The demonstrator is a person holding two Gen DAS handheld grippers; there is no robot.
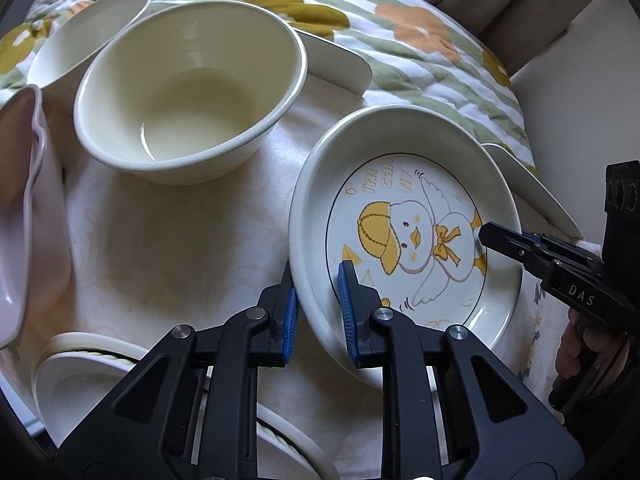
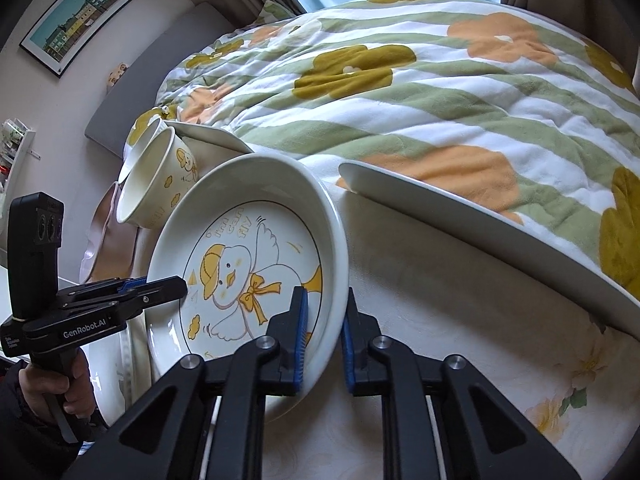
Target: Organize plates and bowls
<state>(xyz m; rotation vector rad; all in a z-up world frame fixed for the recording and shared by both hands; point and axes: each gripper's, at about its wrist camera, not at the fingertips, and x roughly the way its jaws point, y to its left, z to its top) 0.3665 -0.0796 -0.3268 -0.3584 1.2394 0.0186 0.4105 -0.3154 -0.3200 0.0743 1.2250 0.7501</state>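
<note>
A white duck plate (image 1: 404, 240) is held up between both grippers above the cream cloth. My left gripper (image 1: 318, 276) is shut on the plate's left rim, one finger inside and one outside. My right gripper (image 2: 326, 300) is shut on the opposite rim of the same plate (image 2: 248, 264). The right gripper also shows in the left wrist view (image 1: 486, 234), and the left gripper shows in the right wrist view (image 2: 180, 284). A cream bowl (image 1: 188, 92) sits behind the plate, with a second bowl (image 1: 88, 36) behind it.
A pink wavy dish (image 1: 24, 220) is at the left. A stack of white dishes (image 1: 92, 376) lies under my left gripper. Large white plates (image 2: 480, 224) lean on the flowered quilt (image 2: 440, 92) at the back. A framed picture (image 2: 84, 12) hangs on the wall.
</note>
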